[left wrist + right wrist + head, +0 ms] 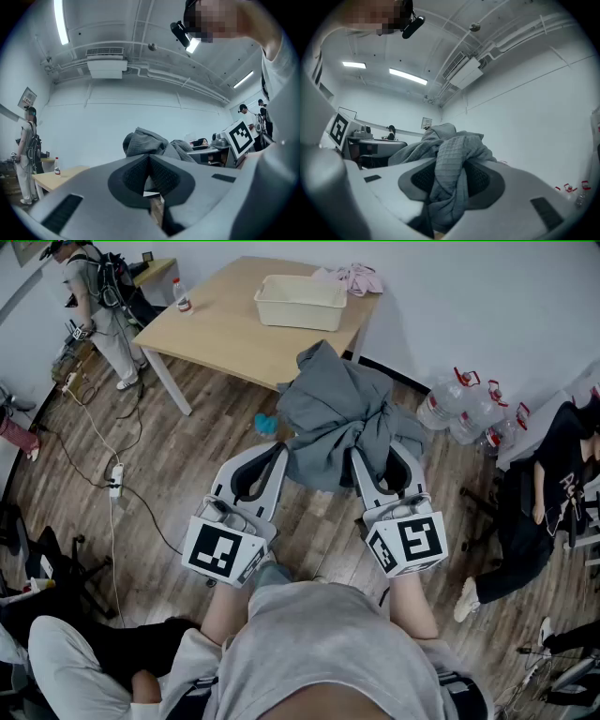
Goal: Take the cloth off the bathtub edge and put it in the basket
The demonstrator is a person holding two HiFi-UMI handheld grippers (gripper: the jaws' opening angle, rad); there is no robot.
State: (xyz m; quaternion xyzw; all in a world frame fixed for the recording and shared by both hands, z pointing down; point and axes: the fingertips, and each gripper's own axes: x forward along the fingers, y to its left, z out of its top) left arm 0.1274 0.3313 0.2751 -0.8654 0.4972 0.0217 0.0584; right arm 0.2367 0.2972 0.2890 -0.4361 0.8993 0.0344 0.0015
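Both arms reach forward, level. The right gripper (364, 457) clamps a thick fold of the grey cloth (339, 409); the left gripper (278, 456) pinches its edge.

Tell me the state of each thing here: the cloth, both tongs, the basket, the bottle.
Grey waffle-textured cloth: bunched, held in the air.
Left tongs: shut on the cloth's edge.
Right tongs: shut on a thick fold of it.
Cream rectangular plastic basket: upright on the wooden table, empty.
Small clear plastic bottle: upright on that table.
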